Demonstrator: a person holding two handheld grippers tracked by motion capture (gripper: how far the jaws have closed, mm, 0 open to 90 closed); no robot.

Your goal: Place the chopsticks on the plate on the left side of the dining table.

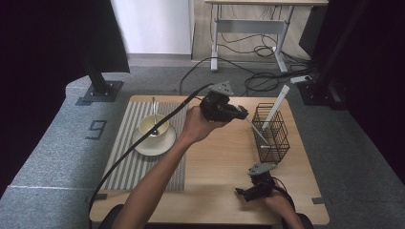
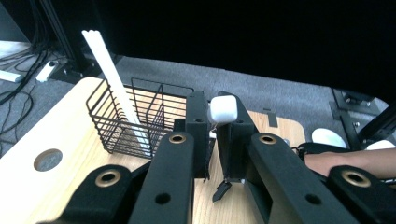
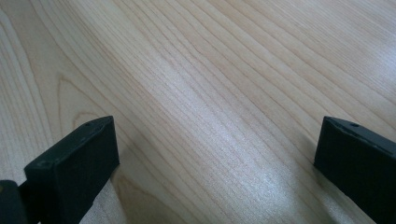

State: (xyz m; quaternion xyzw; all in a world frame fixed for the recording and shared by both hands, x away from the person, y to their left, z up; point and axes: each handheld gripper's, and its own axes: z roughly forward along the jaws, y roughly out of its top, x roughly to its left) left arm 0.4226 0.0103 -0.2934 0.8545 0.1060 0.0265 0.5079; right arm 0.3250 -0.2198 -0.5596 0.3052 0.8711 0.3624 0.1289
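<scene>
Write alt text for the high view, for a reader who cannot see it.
A person's left gripper, shut on a white utensil, holds it slanted by a black wire basket that holds another white stick. The right gripper rests on the wooden table; a cup with a spoon sits on a saucer at left.

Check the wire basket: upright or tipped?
Upright. The basket stands on the table, open top up, with a white stick leaning inside.

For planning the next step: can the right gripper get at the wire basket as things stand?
Probably yes. The right gripper is open and holds nothing, and bare table lies between it and the wire basket. The left gripper holds a white utensil nearby, though.
</scene>
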